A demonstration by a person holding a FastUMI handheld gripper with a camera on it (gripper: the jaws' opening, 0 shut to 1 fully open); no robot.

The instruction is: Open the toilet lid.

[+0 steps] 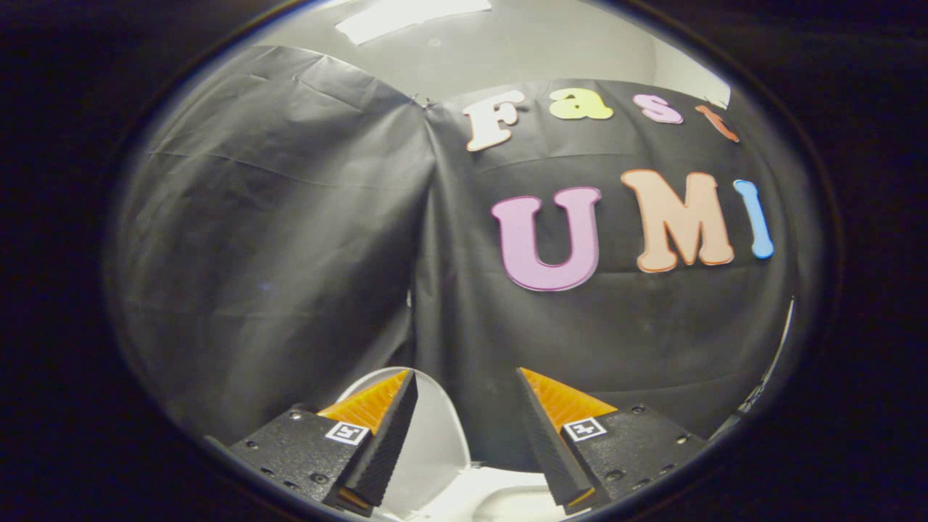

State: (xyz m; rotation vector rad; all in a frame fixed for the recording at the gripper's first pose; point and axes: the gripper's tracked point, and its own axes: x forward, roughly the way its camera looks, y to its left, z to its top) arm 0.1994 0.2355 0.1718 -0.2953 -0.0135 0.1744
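My gripper is open, its two fingers spread wide with nothing between them. Low between the fingers stands the white toilet lid, raised and leaning back toward the black cloth wall, nearer the left finger. Below it, between the finger bases, a patch of white toilet body shows. The right finger stands apart from the lid. Neither finger touches the lid as far as I can tell.
Black cloth booth walls meet in a corner straight ahead, close behind the lid. A pale ceiling shows above the cloth. A thin white edge runs down beyond the right finger.
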